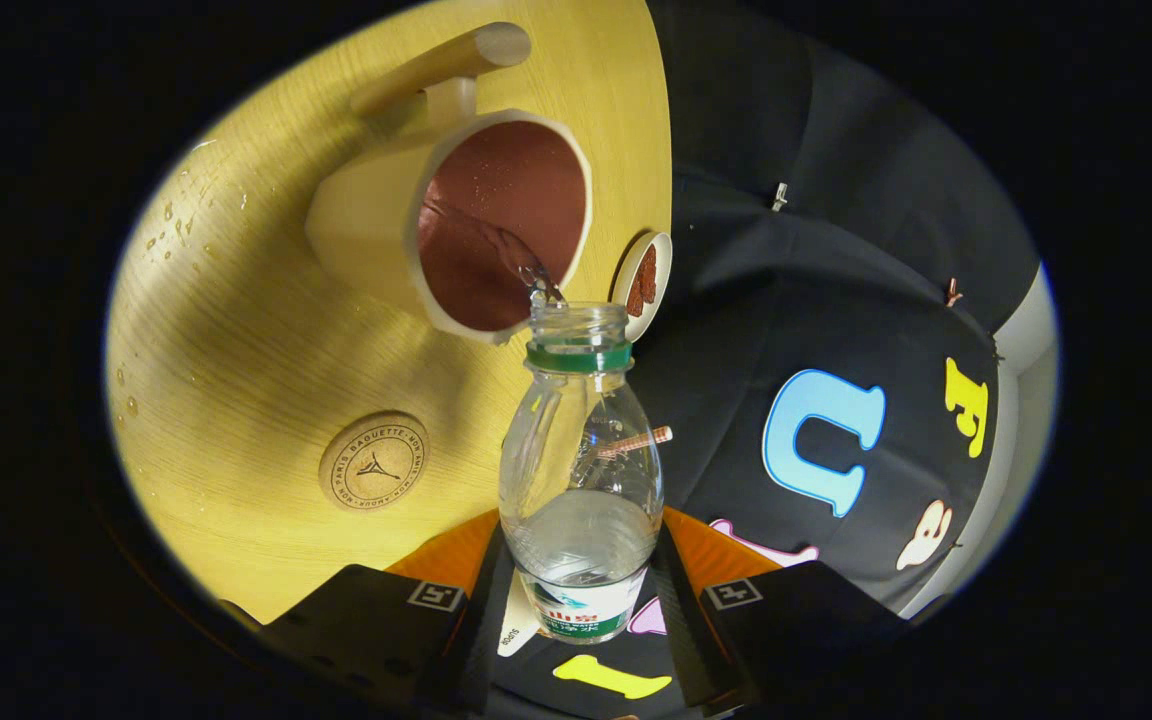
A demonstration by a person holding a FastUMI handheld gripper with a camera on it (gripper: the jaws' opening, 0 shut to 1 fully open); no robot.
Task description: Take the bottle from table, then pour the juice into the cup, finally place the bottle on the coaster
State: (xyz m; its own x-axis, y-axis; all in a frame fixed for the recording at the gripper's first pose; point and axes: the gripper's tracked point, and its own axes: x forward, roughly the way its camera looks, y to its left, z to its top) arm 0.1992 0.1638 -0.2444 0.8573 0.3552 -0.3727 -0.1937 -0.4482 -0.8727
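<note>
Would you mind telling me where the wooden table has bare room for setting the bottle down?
Bare wood lies between the round cork coaster and the cream cup, speckled with droplets. The table's far edge is crowded by the cup and a small white dish. The tongs grip the clear plastic bottle, pouring.

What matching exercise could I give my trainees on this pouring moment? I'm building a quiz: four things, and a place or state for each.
Things:
1. bottle
2. cup
3. coaster
4. small dish

Places or states:
A. lying bare on the wooden table, beside the bottle
B. at the table's edge, just past the bottle's mouth
C. clamped in the jaws of the gripper, uncapped and tipped
D. catching a thin stream of liquid

Pairs: 1-C, 2-D, 3-A, 4-B
</note>
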